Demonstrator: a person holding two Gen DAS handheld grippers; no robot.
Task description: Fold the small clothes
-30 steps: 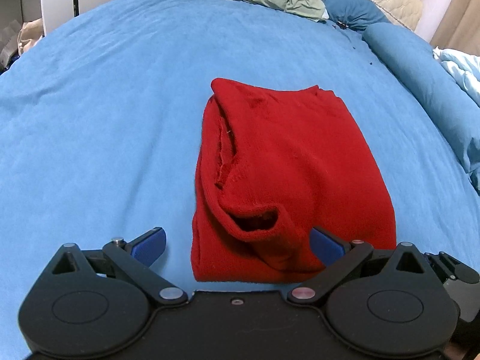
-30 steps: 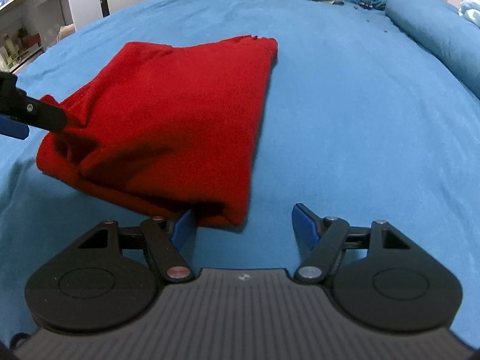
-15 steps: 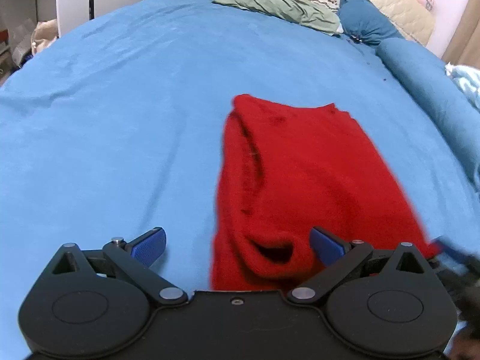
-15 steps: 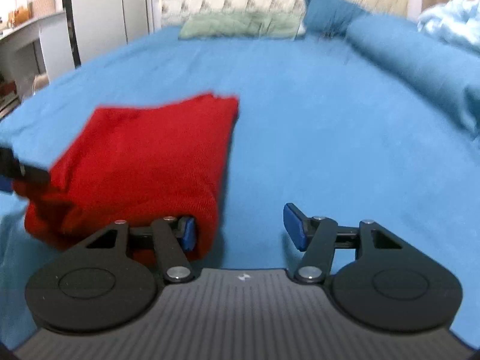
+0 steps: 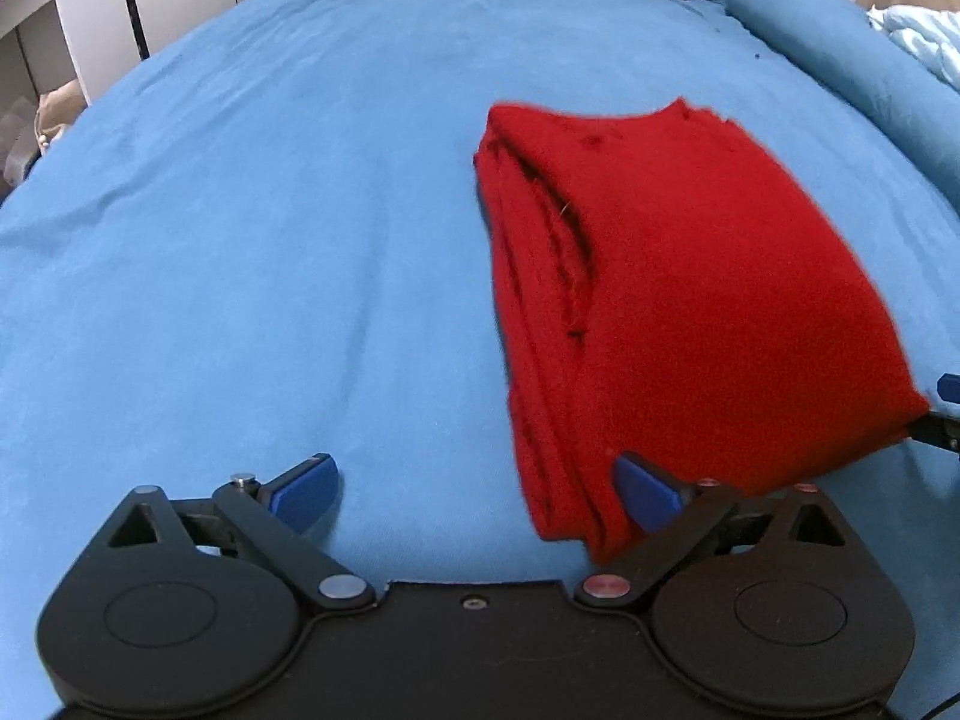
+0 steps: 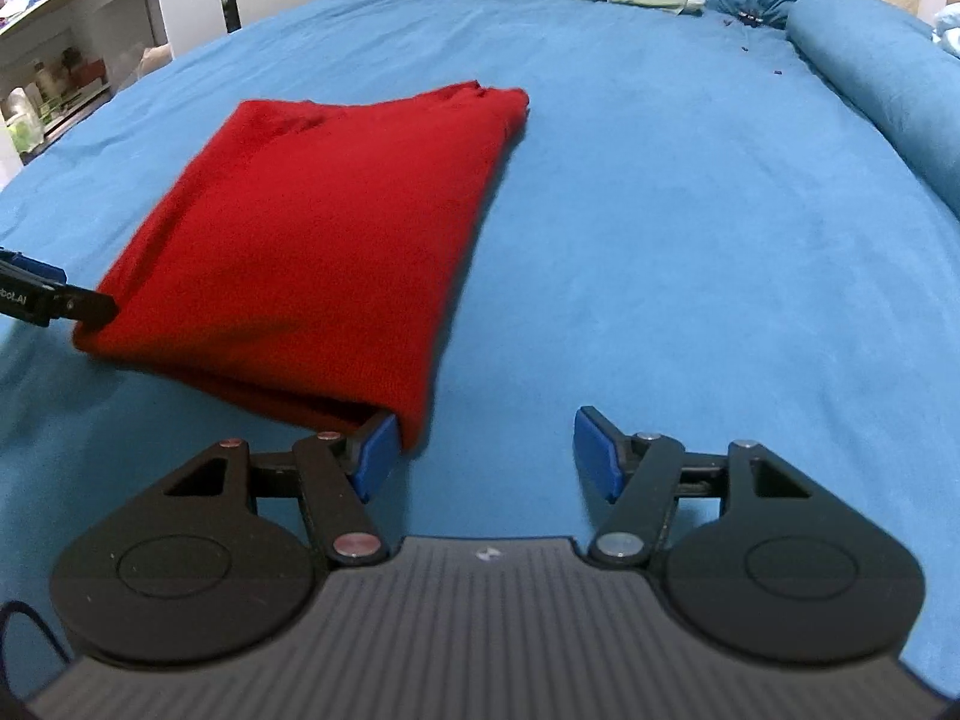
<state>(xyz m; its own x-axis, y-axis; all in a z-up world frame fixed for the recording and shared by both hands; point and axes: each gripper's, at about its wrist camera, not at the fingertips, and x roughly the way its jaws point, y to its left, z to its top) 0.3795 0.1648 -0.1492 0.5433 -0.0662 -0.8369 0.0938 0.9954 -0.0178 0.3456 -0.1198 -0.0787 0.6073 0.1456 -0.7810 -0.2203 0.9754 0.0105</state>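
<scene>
Your left wrist camera sits low over the bed, close to its near edge, facing the headboard end. Your right wrist camera looks the same way from farther right, and both share the folded red garment.

The red garment ahead of the fingers is a matt, fuzzy knit cloth. The bed sheet beneath is soft matt blue fabric, faintly creased. Both grippers' fingers carry smooth blue plastic pads on matt black plastic links with shiny metal rivets.
</scene>
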